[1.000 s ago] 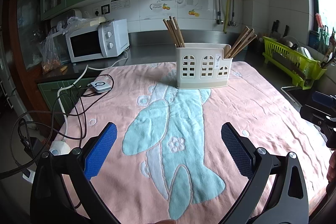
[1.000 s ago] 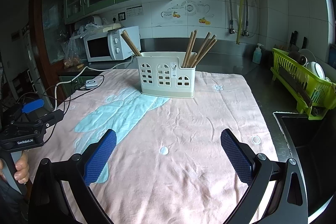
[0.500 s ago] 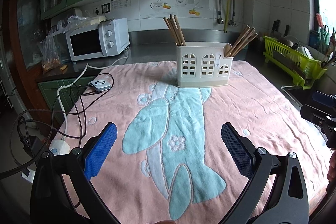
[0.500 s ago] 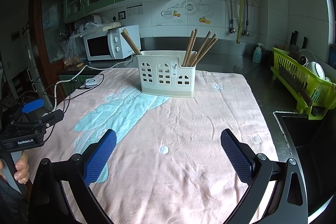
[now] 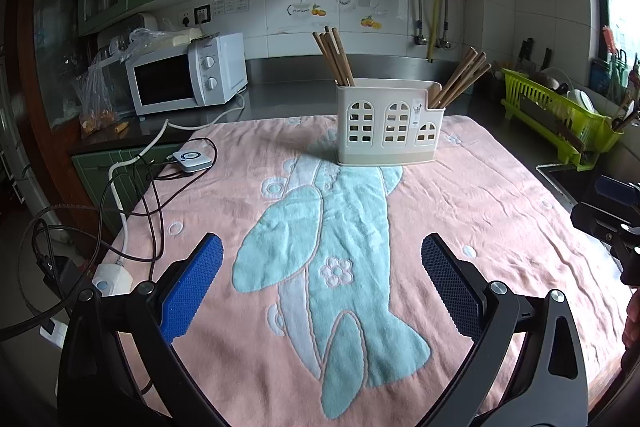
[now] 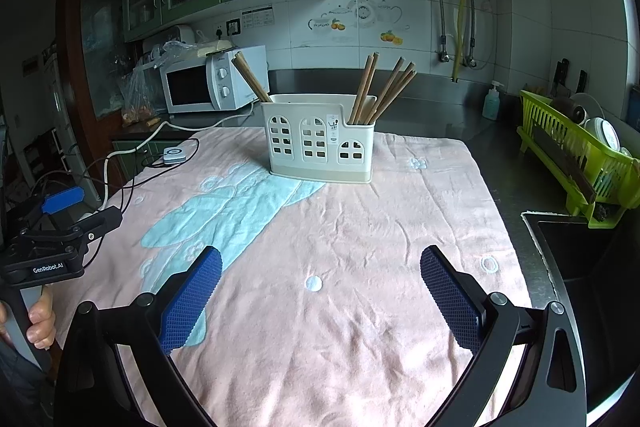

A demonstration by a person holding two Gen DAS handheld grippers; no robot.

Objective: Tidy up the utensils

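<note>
A cream utensil holder [image 5: 388,123] [image 6: 320,147] with arched cut-outs stands at the far side of a pink towel [image 5: 480,211] [image 6: 360,235]. Wooden chopsticks lean out of its left compartment [image 5: 334,57] [image 6: 251,77] and its right compartment [image 5: 460,77] [image 6: 380,87]. My left gripper [image 5: 322,283] hangs open over the near part of the towel, nothing between its blue pads. My right gripper [image 6: 320,297] is open too, equally far from the holder. Each gripper shows at the other view's edge: the left gripper's body [image 6: 52,227] and the right gripper's body [image 5: 608,215].
A white microwave [image 5: 184,75] stands on the back counter at left. Cables and a small white hub [image 5: 192,159] trail over the towel's left edge. A green dish rack [image 6: 576,155] and a dark sink [image 6: 572,247] lie to the right. A hand [image 6: 40,319] holds the left gripper's handle.
Both views have drifted slightly; the holder sits a little higher in the frames than before. Both grippers stay open and empty.
</note>
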